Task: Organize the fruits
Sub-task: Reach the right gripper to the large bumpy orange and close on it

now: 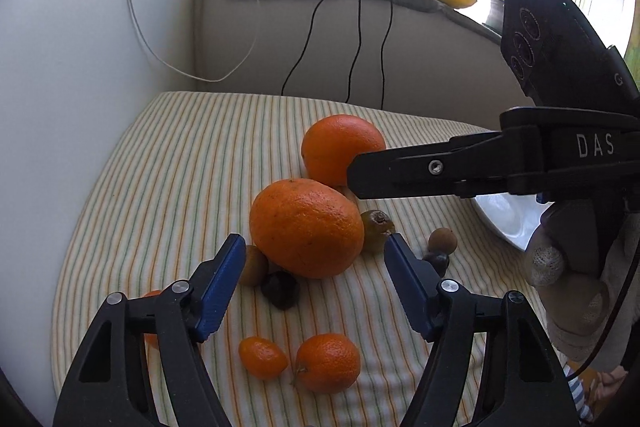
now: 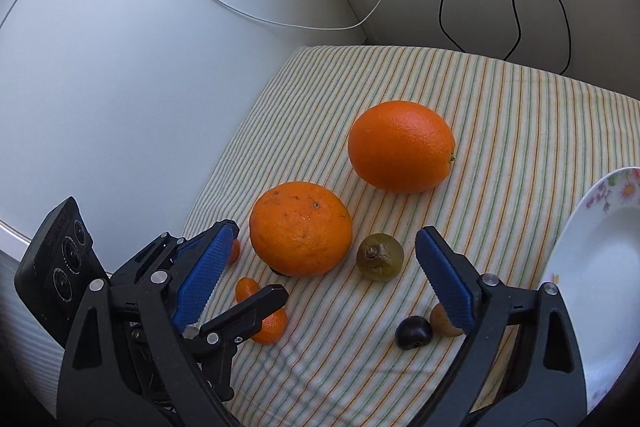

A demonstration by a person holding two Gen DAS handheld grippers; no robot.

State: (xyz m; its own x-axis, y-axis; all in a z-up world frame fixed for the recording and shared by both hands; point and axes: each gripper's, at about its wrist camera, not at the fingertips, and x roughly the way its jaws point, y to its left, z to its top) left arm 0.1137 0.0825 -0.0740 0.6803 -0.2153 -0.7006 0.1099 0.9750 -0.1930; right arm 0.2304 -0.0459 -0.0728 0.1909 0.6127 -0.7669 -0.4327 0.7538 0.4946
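- Two grippers hung over the striped cloth [image 2: 500, 131], both with jaws wide and empty; nothing was pinched in either.
- Farthest left in the right wrist view, the left gripper [image 1: 315, 251] pointed down at the near orange [image 1: 307, 227], its blue pads standing either side of the fruit but clear of the skin.
- Near orange — large, firm, pebbled rind, so probably heavy for its size and not slippery; I judged the widest middle the safest place to clamp. It looked slightly oval, its long axis lying across the left wrist view, with a dark navel spot turned upward in the right wrist view.
- Tucked against its base were a brownish fruit [image 1: 253, 265] and a dark fruit [image 1: 281, 289], both small enough to roll if nudged.
- Closer to the left camera lay two small mandarins [image 1: 328, 363], light and soft-skinned; a gentle squeeze would suit them.
- Beyond, the far orange [image 2: 401, 146] sat apart on the cloth, its stem end pointing toward the right.
- Right gripper [image 2: 324, 263] hovered above a greenish fruit [image 2: 379, 257] whose dried calyx faced the camera — nothing touched it.
- Farthest right, a flowered white plate [image 2: 600, 259] waited with no fruit on the part in view.
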